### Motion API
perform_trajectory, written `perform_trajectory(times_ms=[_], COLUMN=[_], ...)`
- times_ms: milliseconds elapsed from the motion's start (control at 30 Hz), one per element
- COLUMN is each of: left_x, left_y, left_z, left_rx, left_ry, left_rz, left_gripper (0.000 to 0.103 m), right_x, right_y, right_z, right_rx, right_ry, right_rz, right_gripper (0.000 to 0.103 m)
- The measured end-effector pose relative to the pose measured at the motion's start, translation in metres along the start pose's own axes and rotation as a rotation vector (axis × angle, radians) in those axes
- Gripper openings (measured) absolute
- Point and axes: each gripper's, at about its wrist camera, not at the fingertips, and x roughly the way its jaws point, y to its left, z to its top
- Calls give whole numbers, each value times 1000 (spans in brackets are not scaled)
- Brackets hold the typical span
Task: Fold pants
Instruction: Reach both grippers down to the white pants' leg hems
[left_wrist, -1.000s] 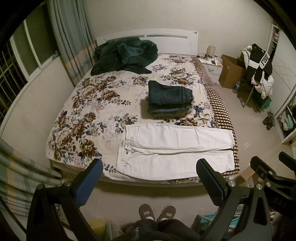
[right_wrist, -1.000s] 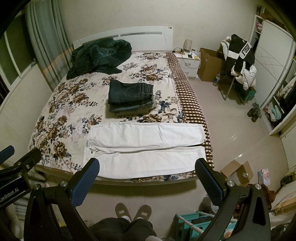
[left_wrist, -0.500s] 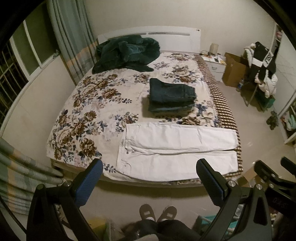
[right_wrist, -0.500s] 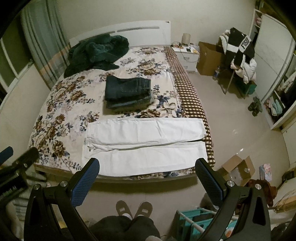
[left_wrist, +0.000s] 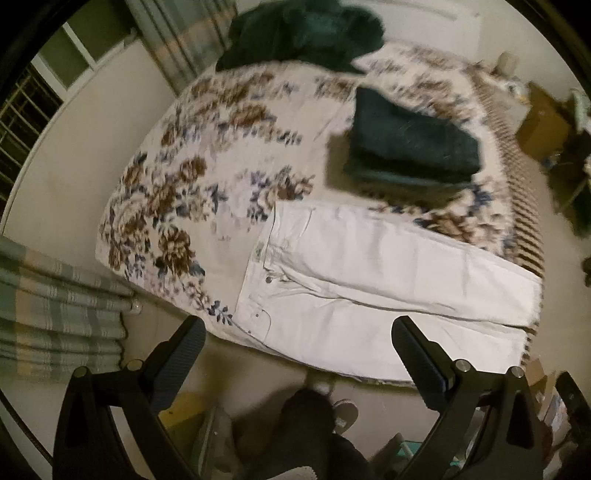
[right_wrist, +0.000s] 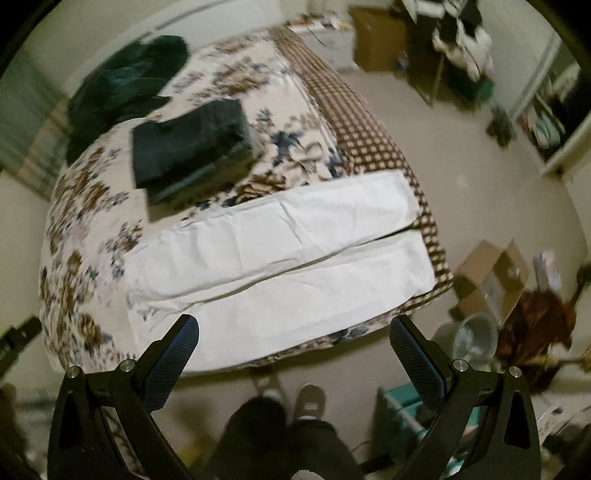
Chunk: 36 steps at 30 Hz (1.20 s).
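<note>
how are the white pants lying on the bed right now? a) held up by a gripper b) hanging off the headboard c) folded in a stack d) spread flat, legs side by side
d: the white pants lie spread flat on the bed, both legs side by side, untouched.

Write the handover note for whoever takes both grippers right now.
Left gripper: open, empty, off the bed's near edge by the waistband.
Right gripper: open, empty, nearer the leg ends.
White pants: flat and unfolded along the near edge of the bed, legs side by side, waist to the left.
Folded dark pants: stacked behind them.
Done: pants laid out.
Left: every fold; nothing gripped yet.
</note>
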Motion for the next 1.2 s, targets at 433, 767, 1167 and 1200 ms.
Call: perform_trajectory(times_ms=[433,767,1167,1200], left_x=[254,401,442,435], left_y=[-30,-41,-34,-31], left_z=[142,200,195,194], left_rx=[-250,-363,-448,-452], left_ry=[351,500,511,486], left_rz=[53,77,60,49], left_gripper=[103,103,30,24], right_x=[280,425,493,492], right_y=[-17,-32,-55,-57], right_z=[143,203,226,225], right_rx=[377,482,595,592], right_ry=[211,281,323,320], right_rz=[-116,-228,-266,-256], right_gripper=[103,103,60,39])
